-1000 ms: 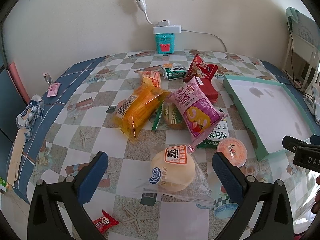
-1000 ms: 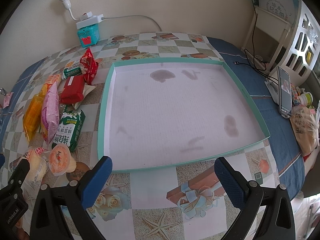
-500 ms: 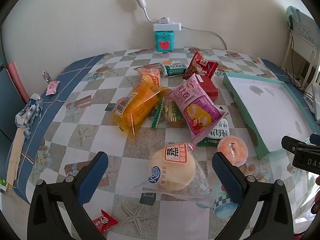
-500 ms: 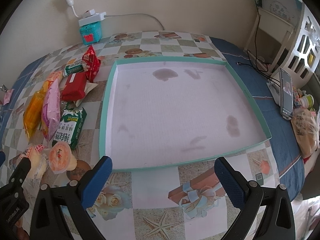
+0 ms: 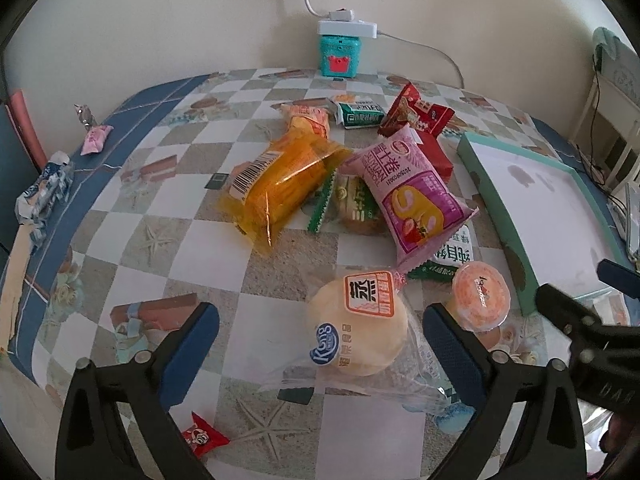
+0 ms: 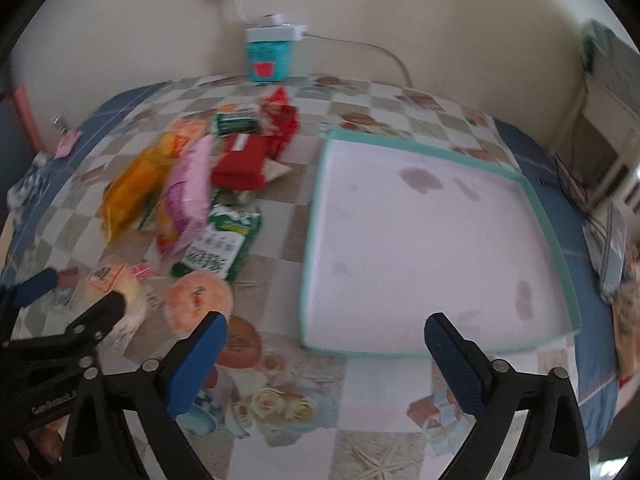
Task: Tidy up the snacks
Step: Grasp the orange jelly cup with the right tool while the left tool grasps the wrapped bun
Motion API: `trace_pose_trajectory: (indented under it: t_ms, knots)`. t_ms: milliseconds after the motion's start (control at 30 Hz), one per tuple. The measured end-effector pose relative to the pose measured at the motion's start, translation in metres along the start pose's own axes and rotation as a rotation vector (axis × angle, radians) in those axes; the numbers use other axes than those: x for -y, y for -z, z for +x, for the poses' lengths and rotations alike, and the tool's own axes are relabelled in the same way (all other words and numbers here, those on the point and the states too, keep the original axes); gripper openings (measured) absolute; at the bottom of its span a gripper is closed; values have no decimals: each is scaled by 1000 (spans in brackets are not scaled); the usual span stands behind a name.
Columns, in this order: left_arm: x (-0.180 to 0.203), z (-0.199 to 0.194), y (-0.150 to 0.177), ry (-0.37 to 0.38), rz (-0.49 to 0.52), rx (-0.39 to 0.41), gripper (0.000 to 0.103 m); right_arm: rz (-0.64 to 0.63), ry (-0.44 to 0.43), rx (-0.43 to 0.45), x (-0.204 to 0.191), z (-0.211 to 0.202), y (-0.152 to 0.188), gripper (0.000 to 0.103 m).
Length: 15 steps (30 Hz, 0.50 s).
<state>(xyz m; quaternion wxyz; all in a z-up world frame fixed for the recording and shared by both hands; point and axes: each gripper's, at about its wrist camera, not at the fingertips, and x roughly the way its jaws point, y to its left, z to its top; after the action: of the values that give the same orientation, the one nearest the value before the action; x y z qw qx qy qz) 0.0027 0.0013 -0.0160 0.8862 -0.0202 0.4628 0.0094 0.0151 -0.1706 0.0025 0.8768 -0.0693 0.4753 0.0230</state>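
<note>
Clearly I was at the first pick, with nothing yet in the tray (image 6: pixel 556 240): my left gripper (image 5: pixel 320 350) hung over the round bun packet (image 5: pixel 358 330), jaws wide but closing, the packet between them and no pad pressing on it. To its right sat the orange jelly cup (image 5: pixel 482 300). My right gripper (image 6: pixel 326 356) held nothing, jaws closing over bare tablecloth (image 6: pixel 288 360) beside the cup. Next I judged the left needed to drop and pinch the bun
</note>
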Motion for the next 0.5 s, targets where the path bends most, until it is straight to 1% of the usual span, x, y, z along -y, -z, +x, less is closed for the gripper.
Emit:
trace_pose_trajectory:
  t_ms: [33,133,167,233,300,433,500]
  knots:
    - [0,1,0,11,-1,-2,85,-16,-4,0,-4,0,0,97]
    - [0,3,-1,27,-1,-16,72,-40,-17,-9,-10,4,0,94]
    - [-1,4,-1,35,-4,-17,70,-49,-21,-11,-11,5,0,92]
    - [-2,4,-1,51,-10,-19,59,-59,-34,-12,-14,7,0,91]
    - [-5,4,-2,65,-19,-20,55,-84,-58,-14,-20,8,1,91]
    - [-13,6,-2,78,-49,-24,53,-128,-102,-26,-34,16,1,83]
    - [-15,6,-3,82,-59,-24,53,-135,-137,-35,-40,19,0,82]
